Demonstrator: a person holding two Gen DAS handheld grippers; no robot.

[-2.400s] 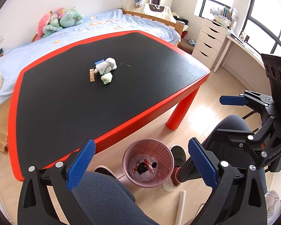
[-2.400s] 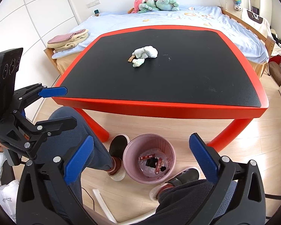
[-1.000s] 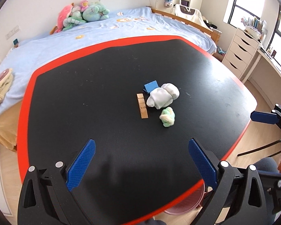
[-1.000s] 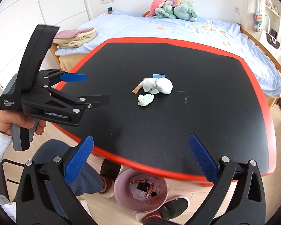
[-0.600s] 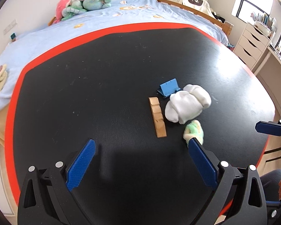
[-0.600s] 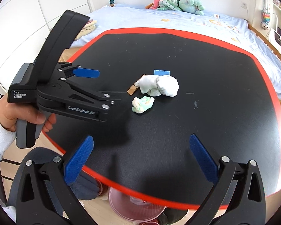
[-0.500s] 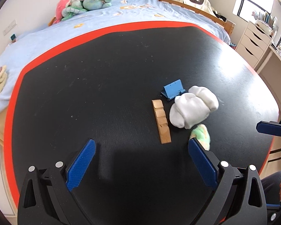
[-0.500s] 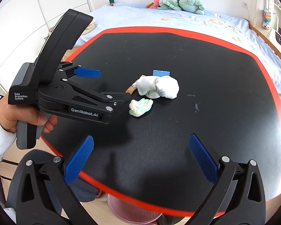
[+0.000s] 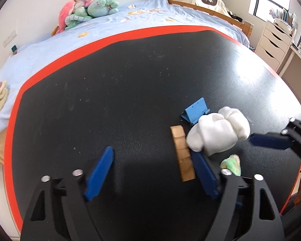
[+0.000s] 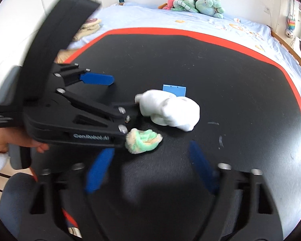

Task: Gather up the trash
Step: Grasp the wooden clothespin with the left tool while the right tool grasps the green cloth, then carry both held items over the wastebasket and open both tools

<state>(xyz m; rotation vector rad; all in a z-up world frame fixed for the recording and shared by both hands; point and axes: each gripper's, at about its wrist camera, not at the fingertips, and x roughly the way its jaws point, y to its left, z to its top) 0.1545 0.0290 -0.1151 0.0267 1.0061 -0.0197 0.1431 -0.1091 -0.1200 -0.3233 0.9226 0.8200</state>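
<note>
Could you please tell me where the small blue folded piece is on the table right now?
The blue folded piece lies mid-table on the black top, just behind the white wad and beside the far end of the wooden strip.

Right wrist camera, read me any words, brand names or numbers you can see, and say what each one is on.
"GenRobot.AI": on the side of the left gripper, blurred but readable.
Small label at the back of the same gripper: too blurred to read.
No readable text on the table or on the things lying on it.
</note>
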